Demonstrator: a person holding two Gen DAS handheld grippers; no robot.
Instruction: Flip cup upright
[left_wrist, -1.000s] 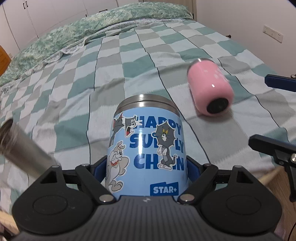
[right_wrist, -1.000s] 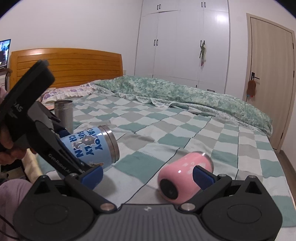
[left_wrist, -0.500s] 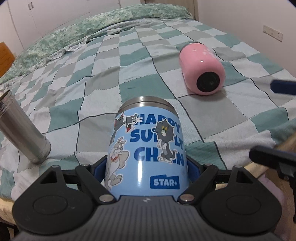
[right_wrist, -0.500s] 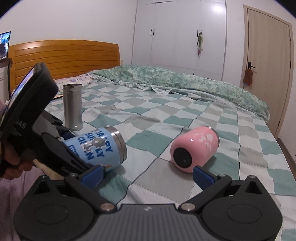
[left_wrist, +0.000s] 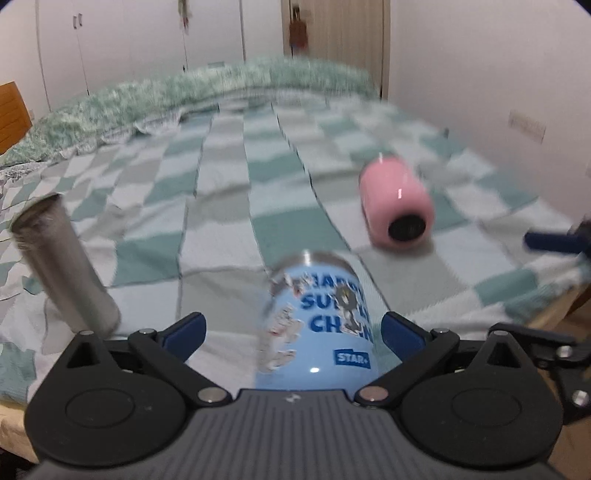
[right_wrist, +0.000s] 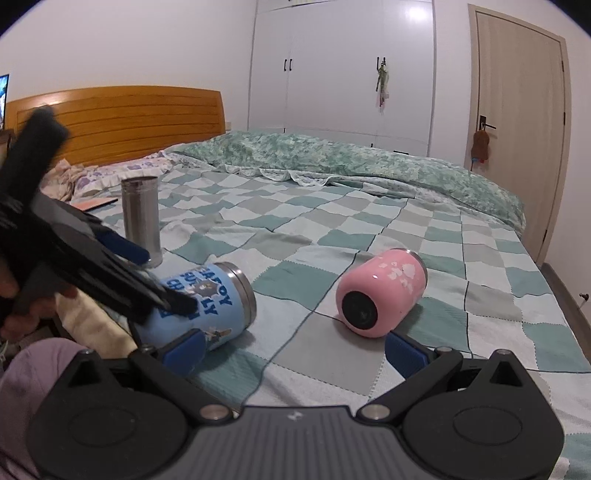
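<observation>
A blue cartoon-print cup (left_wrist: 317, 325) with a steel rim lies tilted on the checked bedspread, rim pointing away. It also shows in the right wrist view (right_wrist: 207, 306). My left gripper (left_wrist: 291, 328) is open, its blue pads apart on either side of the cup; the right pad is close to it, the left pad well clear. A pink cup (left_wrist: 397, 206) lies on its side, base toward me, also in the right wrist view (right_wrist: 380, 295). My right gripper (right_wrist: 295, 349) is open and empty, just in front of the pink cup.
A steel cylinder cup (right_wrist: 142, 218) stands upright at the left, also in the left wrist view (left_wrist: 62, 266). The bed edge runs near both grippers. A folded green quilt (right_wrist: 351, 158) lies at the far side; the wooden headboard (right_wrist: 118, 122) is at left.
My left gripper has opened and let go of the blue cup, which now rests tilted on the bed. The left view has swung upward and is blurred. The right gripper has drawn back slightly.
</observation>
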